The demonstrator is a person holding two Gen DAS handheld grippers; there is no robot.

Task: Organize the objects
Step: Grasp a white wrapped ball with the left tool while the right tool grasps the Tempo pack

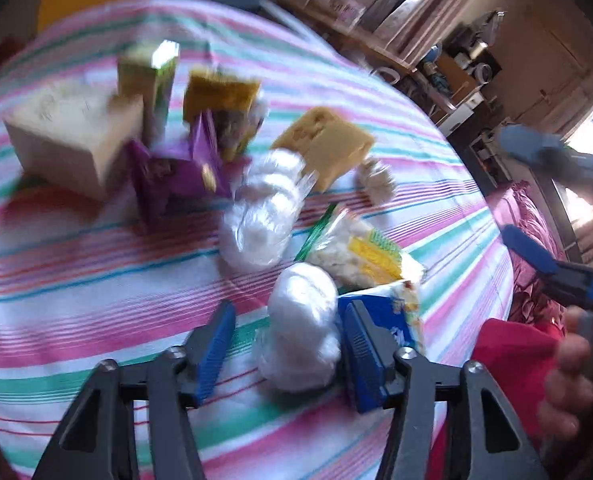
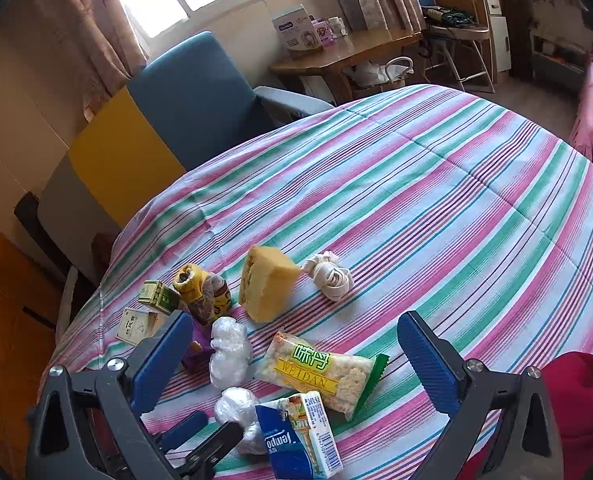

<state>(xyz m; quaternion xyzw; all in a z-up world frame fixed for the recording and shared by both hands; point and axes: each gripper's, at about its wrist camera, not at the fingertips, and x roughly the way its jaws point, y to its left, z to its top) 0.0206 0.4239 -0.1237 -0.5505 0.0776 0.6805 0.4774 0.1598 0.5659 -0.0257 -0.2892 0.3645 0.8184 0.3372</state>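
The left gripper (image 1: 282,350) stands low over the striped cloth (image 1: 76,300) with a crumpled clear plastic bag (image 1: 302,324) between its two blue pads; the right-hand finger (image 1: 362,354) lies against the bag's side and partly in front of a blue-and-white tissue pack (image 1: 392,308), while the left-hand finger (image 1: 214,350) stands a little clear of the plastic, so the jaws are only partly closed and whether they truly pinch the bag cannot be told. In the right wrist view the same left gripper's blue tip shows at the bottom edge beside that bag (image 2: 236,404), which touches the tissue pack (image 2: 300,434). The right gripper (image 2: 292,368) hovers above the table with its fingers (image 2: 428,364) spread wide and nothing between them but the view of the items below; it grips nothing. Just past the tissue pack lies a snack packet with yellow and green print (image 2: 322,370), and to its left a second bundle of clear plastic (image 2: 228,352). Farther out stands a yellow sponge block (image 2: 266,282) tipped on its edge, with a coil of white cord (image 2: 330,274) just beside it to the right. Left of the sponge are a crinkled yellow pouch (image 2: 200,288), a purple wrapper (image 2: 200,340) partly hidden by the right gripper's finger, a small green box (image 2: 158,296) and a pale box (image 2: 136,326) near the cloth's edge. Beyond the table are a blue armchair (image 2: 200,88) and a wooden desk (image 2: 348,50) under the window.
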